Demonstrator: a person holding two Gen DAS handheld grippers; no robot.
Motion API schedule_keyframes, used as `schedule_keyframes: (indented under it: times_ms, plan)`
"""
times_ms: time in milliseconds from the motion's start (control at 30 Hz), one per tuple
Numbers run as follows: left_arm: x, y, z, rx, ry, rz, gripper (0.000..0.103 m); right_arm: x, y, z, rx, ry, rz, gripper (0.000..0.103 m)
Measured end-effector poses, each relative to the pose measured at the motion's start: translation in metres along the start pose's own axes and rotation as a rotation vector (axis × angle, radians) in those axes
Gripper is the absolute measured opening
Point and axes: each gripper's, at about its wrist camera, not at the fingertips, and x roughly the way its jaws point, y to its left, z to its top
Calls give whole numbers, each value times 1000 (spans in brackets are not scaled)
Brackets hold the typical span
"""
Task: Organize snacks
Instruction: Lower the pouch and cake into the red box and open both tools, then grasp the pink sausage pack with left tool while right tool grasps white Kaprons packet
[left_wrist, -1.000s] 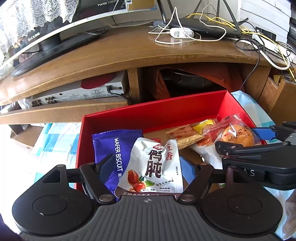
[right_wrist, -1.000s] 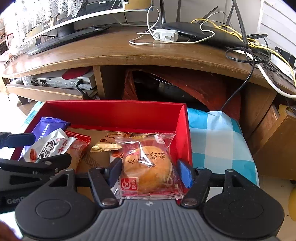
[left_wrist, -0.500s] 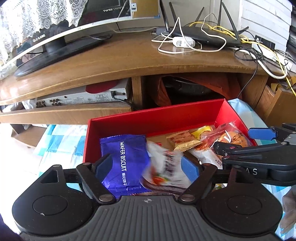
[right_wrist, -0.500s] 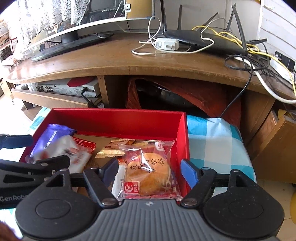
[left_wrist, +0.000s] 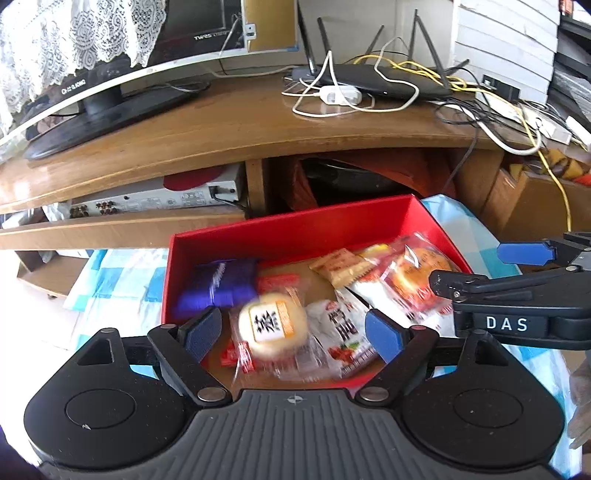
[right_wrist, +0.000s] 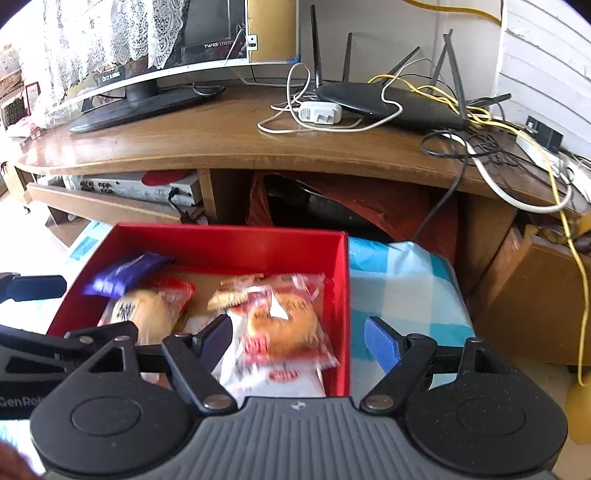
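A red box (left_wrist: 295, 229) (right_wrist: 229, 243) holds several wrapped snacks. My left gripper (left_wrist: 293, 334) hangs over its near left part with jaws opening. A round pale cake in clear wrap (left_wrist: 271, 325) and a white packet (left_wrist: 343, 328) lie loose between the pads, untouched. A purple wafer biscuit pack (left_wrist: 221, 288) (right_wrist: 125, 273) lies behind them. My right gripper (right_wrist: 299, 339) (left_wrist: 480, 267) stands wide open above the box's right side. Below it a golden pastry in a red and clear wrapper (right_wrist: 284, 325) (left_wrist: 417, 273) rests in the box. My left gripper (right_wrist: 66, 312) shows at the left edge of the right wrist view.
The box sits on a blue checked cloth (right_wrist: 399, 280) in front of a curved wooden TV stand (left_wrist: 258, 122). On the stand are a monitor (left_wrist: 110, 92), a router (right_wrist: 388, 103) and tangled cables (right_wrist: 517, 147). A silver receiver (left_wrist: 155, 199) sits on the lower shelf.
Both grippers opened wider and drew back and up from the box. The white packet left the left jaws and the pastry pack left the right jaws; both now lie in the box.
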Motion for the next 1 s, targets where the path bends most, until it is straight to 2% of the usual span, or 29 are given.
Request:
schedule_keyframes:
  times_ms: [267,567,700,833,867,933,1000]
  plan:
    - [-6,-13,-22,29,44,-42,90,-11,-12,-16,37,47,24,103]
    - [14,-35,-62,-27,236,-159,91,-31,-16,-53,18,111,-7,103]
    - [27,-51,-76,-55,291,-143,91,-35,-18,-64,13,133,13,103]
    - [44,-61,-86,-84,327,-86,91,-35,-21,-73,6,152,38,103]
    - [44,-64,-88,-77,312,-69,92,-37,-22,-75,3,150,43,103]
    - [42,-69,-90,-45,303,-36,88,-42,-22,-76,-4,140,54,103]
    - [36,-69,-93,-27,294,-47,78,-46,-21,-76,-13,123,56,103]
